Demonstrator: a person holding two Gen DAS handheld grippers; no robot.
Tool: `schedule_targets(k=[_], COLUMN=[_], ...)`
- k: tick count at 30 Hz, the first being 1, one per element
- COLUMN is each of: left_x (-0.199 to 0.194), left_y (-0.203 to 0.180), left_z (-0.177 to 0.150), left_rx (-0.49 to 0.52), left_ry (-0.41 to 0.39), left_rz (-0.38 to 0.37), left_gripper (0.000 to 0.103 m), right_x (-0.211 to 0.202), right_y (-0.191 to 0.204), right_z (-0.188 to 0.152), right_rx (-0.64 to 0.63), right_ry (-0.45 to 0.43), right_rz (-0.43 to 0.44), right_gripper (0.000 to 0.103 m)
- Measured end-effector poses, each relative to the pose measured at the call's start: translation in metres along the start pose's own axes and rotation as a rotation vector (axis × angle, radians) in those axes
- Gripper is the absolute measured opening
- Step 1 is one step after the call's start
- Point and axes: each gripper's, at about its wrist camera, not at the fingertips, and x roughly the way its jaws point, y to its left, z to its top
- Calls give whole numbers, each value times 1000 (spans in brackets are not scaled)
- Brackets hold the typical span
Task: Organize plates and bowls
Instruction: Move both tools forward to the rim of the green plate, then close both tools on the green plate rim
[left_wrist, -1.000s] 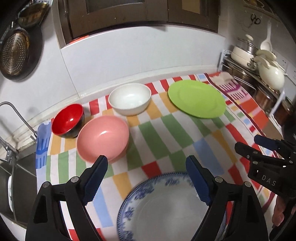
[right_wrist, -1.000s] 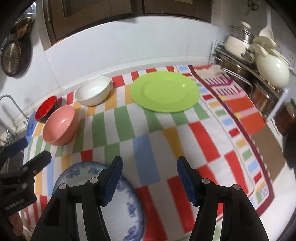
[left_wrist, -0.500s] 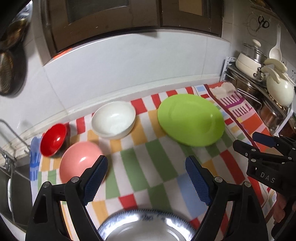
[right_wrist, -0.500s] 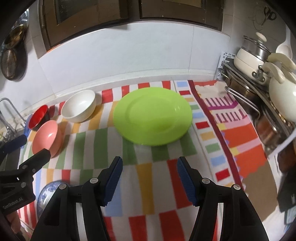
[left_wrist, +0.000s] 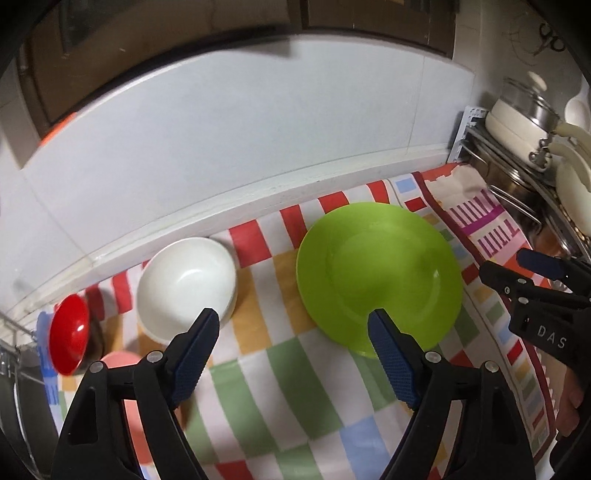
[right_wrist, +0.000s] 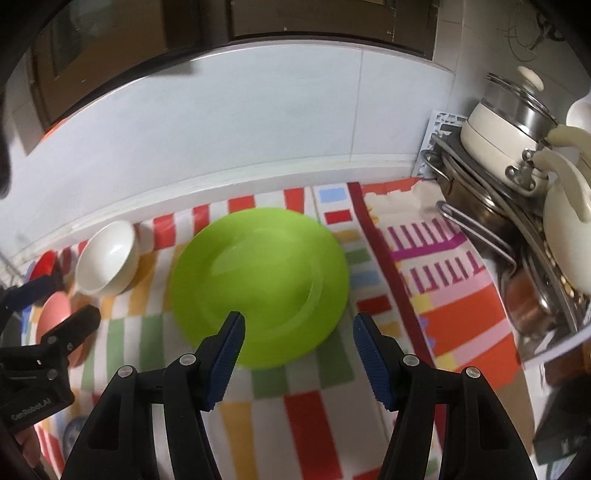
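Two views. Left wrist: left gripper (left_wrist: 291, 332) holds nothing, jaws closing slightly; white bowl (left_wrist: 186, 291) just beyond its left jaw, green plate (left_wrist: 378, 273) beyond its right.

Right wrist: right gripper (right_wrist: 297, 336) jaws released, empty; plate rim lies between them. Step, as judged: approach to plate. Next: lower, straddle rim, clamp.

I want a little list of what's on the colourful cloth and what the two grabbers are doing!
surface: checked multicoloured cloth
plate: round lime-green plate, lying flat on the cloth
bowls: white round bowl, left of the plate; small red bowl further left; pink bowl nearer the camera
left gripper: jaws closing, nothing between them
right gripper: jaws open, empty, over the plate's near edge
right side: rack of cream pots
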Motion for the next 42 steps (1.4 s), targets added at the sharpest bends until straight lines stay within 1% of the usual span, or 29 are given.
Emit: schedule_targets(k=[2,6,9,11,15,17,22,28,33,36,38,40,42], left_x=[15,45,66,81,103,112,126,135,143,147,149,150,150], left_y=[-1,-3,-5,-4,-3,-3,-6,-12,-16,-17,-18,-20,-20], left_z=[8,21,28,31,32,31,28,27,27,28,28,28,28], left_rx=[-3,4,14,13,3,1,6,15,23,21,26,30,27], left_ry=[21,59,86,111,156,173,199,214,230,244,251,248,246], left_rz=[-4,-5,-10,-21,-42,-47,-65,-74,-73,-81,-81,-72,-70], left_gripper=[79,77,74,71,69,68,65,61,53,46,42,42,42], right_x=[11,38,56,71,96,107,123,135,144,152,157,161,165], right_y=[-6,-17,-23,-27,-31,-31,-31,-36,-43,-44,-45,-46,-47], right_z=[9,22,28,32,36,37,34,32,33,33,33,32,30], right_rx=[12,45,62,72,82,68,48,56,82,86,92,102,110], right_ry=[10,43,67,87,131,152,182,200,211,224,237,250,260], right_rz=[-7,-5,-7,-3,-1,-8,-23,-26,-19,-10,8,21,27], right_gripper=[62,62,62,62,62,62,62,61,61,55,54,49,47])
